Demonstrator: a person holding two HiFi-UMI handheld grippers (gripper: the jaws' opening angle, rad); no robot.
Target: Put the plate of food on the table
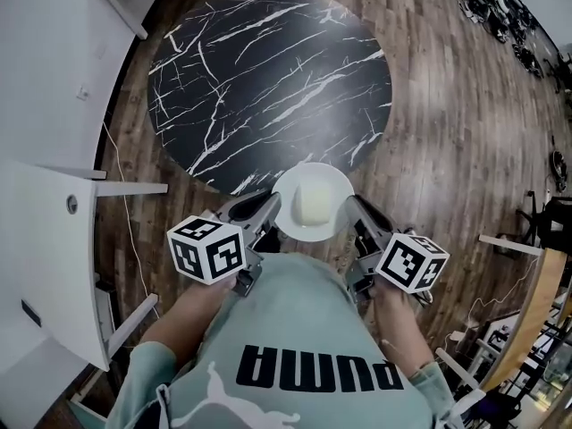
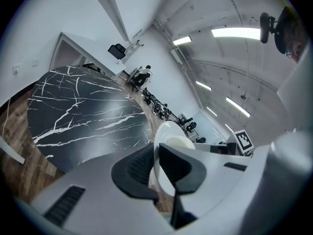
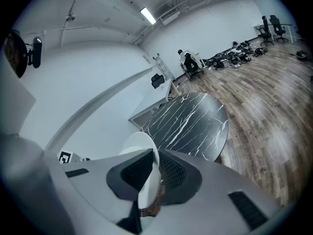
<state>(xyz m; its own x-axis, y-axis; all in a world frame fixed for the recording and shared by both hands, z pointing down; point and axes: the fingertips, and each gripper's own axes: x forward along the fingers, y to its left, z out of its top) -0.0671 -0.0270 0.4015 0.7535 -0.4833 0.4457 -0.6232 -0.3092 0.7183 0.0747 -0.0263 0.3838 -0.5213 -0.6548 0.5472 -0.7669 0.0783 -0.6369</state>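
Note:
A white plate (image 1: 313,172) carries a pale yellow block of food (image 1: 312,206). It hangs level at the near edge of the round black marble table (image 1: 268,79). My left gripper (image 1: 268,211) is shut on the plate's left rim and my right gripper (image 1: 351,208) is shut on its right rim. In the left gripper view the rim of the plate (image 2: 168,131) stands edge-on between the dark pads of my left gripper (image 2: 156,169), with the food (image 2: 180,142) and table (image 2: 83,116) beyond. The right gripper view shows the plate (image 3: 142,141) pinched in my right gripper (image 3: 155,173), the table (image 3: 195,121) ahead.
White furniture (image 1: 45,239) stands along the left on the wooden floor (image 1: 465,123). A wooden bench top (image 1: 527,311) and chair frames are at the right. Far down the room a person sits (image 3: 188,62) near a row of dark office chairs (image 3: 234,53).

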